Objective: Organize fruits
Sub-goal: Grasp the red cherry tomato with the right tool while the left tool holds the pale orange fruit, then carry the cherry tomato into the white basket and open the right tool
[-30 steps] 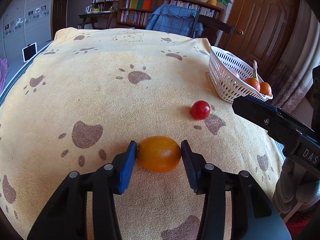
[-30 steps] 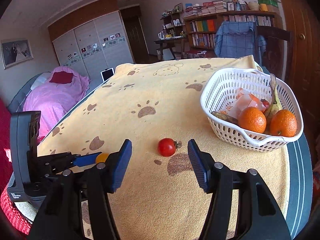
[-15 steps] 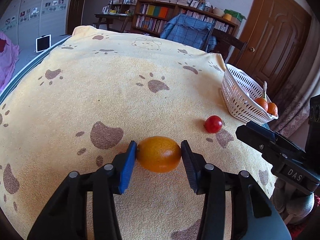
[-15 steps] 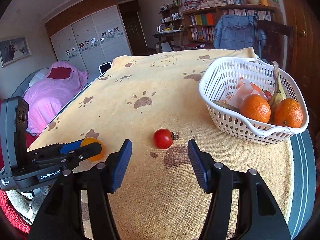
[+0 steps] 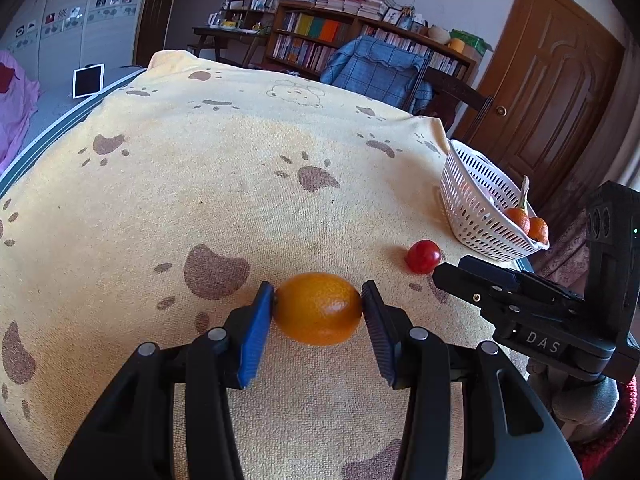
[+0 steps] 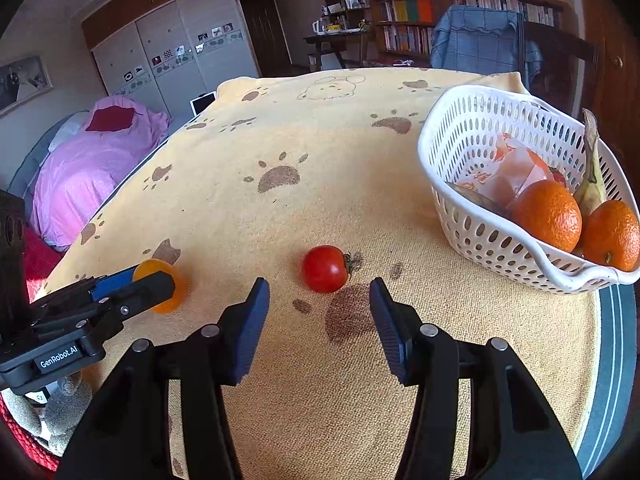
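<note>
My left gripper [image 5: 318, 308] is shut on an orange citrus fruit [image 5: 318, 309] and holds it just above the yellow paw-print cloth [image 5: 240, 208]; it also shows in the right wrist view [image 6: 160, 286]. A red tomato [image 6: 325, 269] lies on the cloth just ahead of my right gripper [image 6: 320, 312], which is open and empty. The tomato also shows in the left wrist view [image 5: 423, 256]. A white basket [image 6: 472, 216] at the right holds two oranges [image 6: 547, 216], a banana [image 6: 592, 176] and a wrapped item.
The table edge with a dark striped border [image 6: 612, 360] runs close on the right. A chair with a blue cloth [image 5: 376, 72] stands behind the table. A pink bed [image 6: 92, 172] lies to the left.
My left gripper has lifted and drawn back with the citrus held in it. My right gripper has moved closer to the tomato and stays open.
</note>
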Tool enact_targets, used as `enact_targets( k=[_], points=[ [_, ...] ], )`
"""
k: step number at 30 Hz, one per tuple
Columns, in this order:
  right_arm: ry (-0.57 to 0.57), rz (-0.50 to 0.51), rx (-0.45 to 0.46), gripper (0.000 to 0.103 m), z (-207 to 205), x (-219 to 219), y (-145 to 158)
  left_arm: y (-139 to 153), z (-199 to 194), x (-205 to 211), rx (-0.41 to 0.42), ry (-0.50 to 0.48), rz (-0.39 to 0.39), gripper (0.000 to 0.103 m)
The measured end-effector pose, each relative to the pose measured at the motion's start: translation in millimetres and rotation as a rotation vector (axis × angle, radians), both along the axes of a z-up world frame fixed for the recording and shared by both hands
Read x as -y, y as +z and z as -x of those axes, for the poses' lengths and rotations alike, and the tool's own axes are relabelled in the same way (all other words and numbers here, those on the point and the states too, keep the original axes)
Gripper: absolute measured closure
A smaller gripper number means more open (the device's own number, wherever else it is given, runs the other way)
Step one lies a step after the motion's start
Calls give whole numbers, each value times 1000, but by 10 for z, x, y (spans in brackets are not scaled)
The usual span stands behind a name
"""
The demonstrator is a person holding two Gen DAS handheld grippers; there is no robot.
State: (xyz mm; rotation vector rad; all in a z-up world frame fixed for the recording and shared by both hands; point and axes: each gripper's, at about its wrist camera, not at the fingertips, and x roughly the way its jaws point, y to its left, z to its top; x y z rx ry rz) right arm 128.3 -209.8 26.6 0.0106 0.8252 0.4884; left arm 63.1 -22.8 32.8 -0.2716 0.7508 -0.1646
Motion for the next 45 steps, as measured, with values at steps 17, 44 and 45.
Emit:
enact_targets(
  k=[17,44,45],
  points=[
    [-29,83,-21,67,-302,-215,-133,-41,-36,-28,-23,-21,46,57],
    [-254,-146,177,67,-40,828,722,-77,-57,-33,-30,-27,45,57],
    [-266,-148,177,67,-60,864,727,-77,-57,-33,-30,-27,44,57]
  ],
)
